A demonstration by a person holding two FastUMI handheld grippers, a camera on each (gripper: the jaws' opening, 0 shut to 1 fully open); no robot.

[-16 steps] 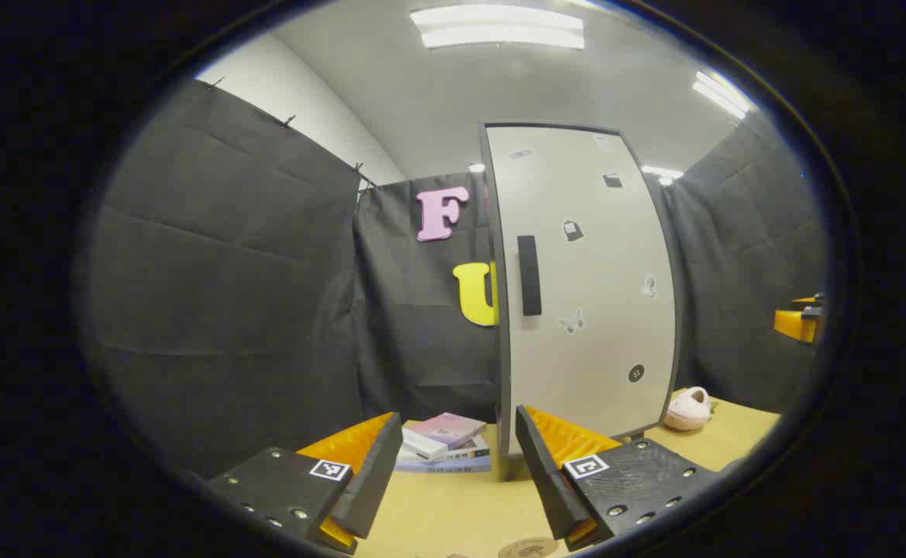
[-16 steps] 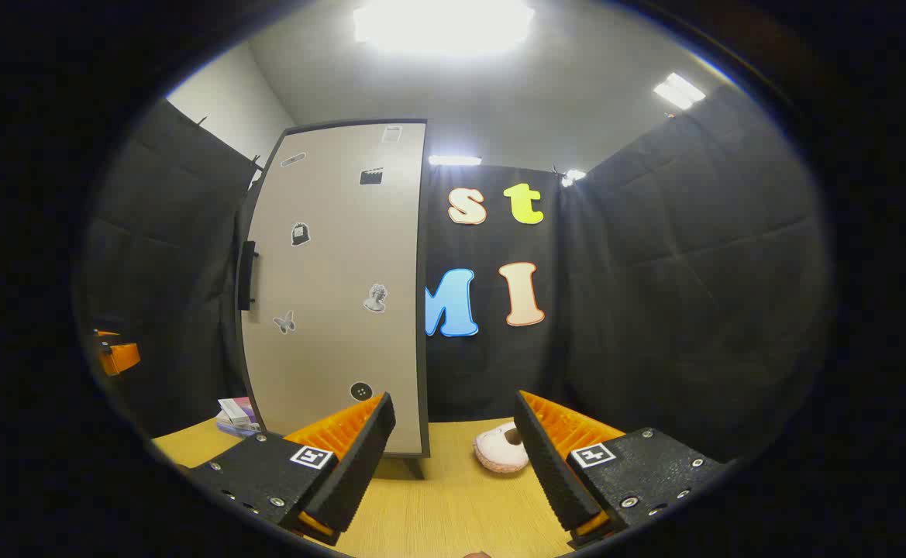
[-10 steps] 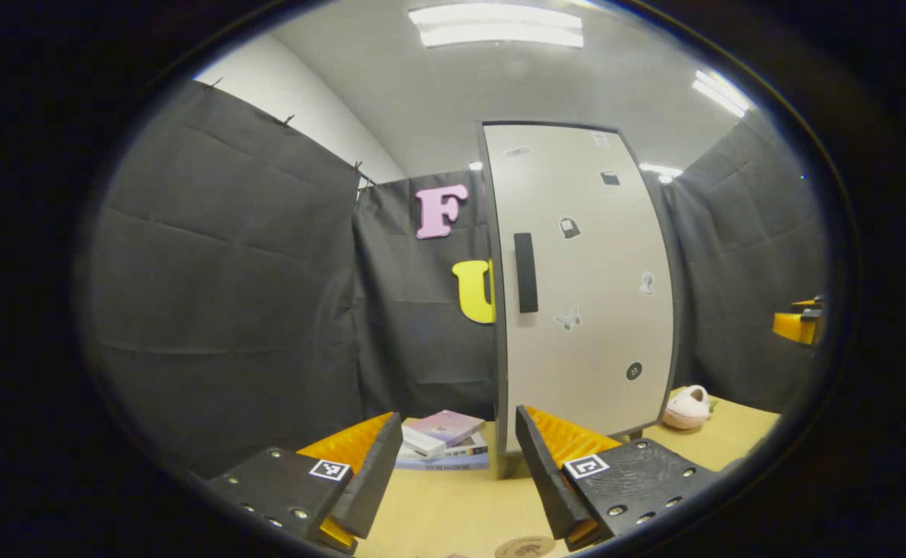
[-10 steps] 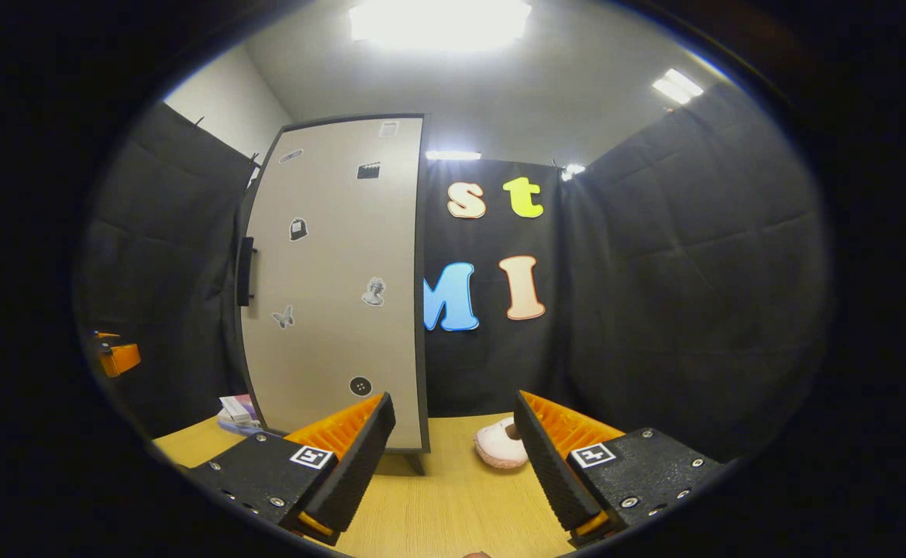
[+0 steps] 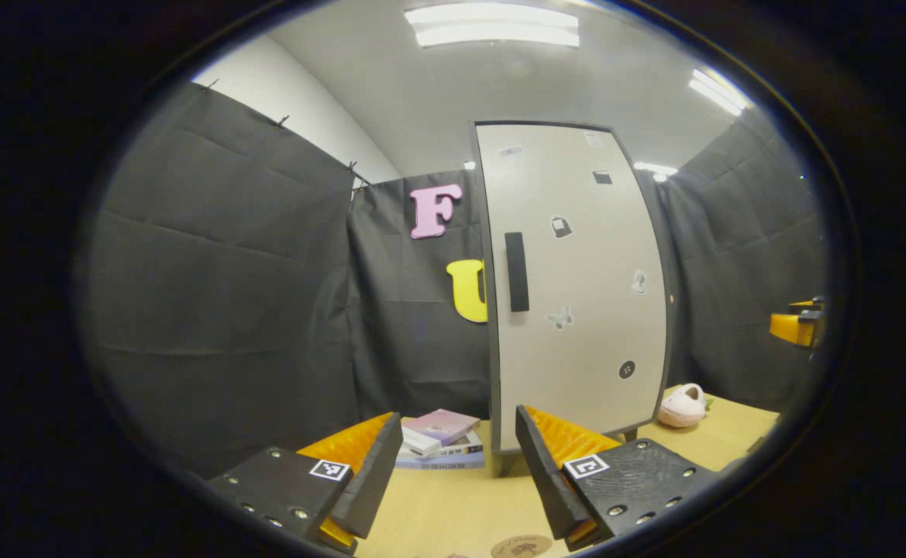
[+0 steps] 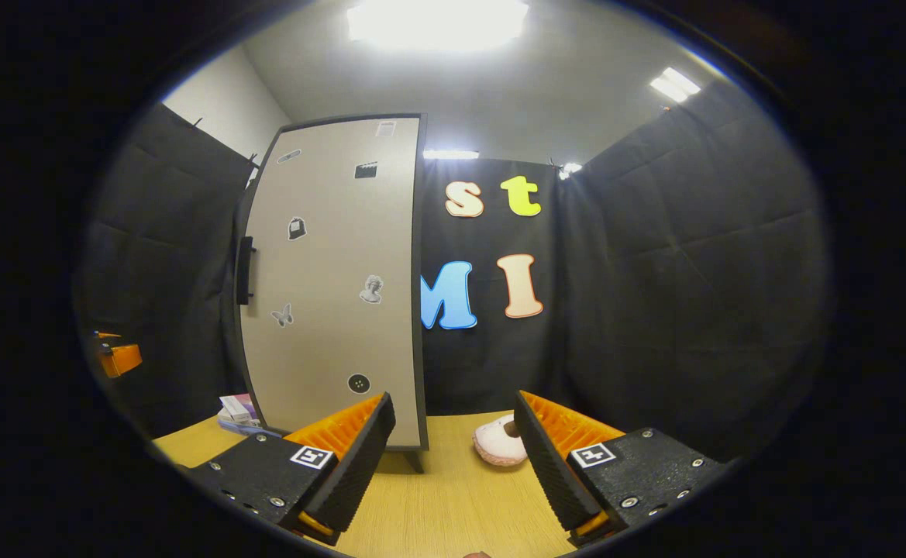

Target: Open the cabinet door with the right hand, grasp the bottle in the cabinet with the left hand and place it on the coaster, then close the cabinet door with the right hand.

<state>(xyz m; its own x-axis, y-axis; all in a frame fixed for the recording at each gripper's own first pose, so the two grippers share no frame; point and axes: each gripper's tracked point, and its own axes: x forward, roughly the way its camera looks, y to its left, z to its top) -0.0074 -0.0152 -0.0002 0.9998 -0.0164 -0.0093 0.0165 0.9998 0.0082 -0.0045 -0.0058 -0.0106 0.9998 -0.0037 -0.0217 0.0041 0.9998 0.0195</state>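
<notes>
Books and slipper flank closed cabinet.

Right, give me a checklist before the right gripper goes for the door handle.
1. Door shut: ok.
2. Handle unobstructed, on the door's left edge: ok.
3. Right gripper open, holding nothing: ok.
4. Left gripper open, ready for the bottle: ok.
5. Coaster on the table, bare as far as it shows: ok.
6. Bottle inside: cannot tell, door hides it.
</notes>
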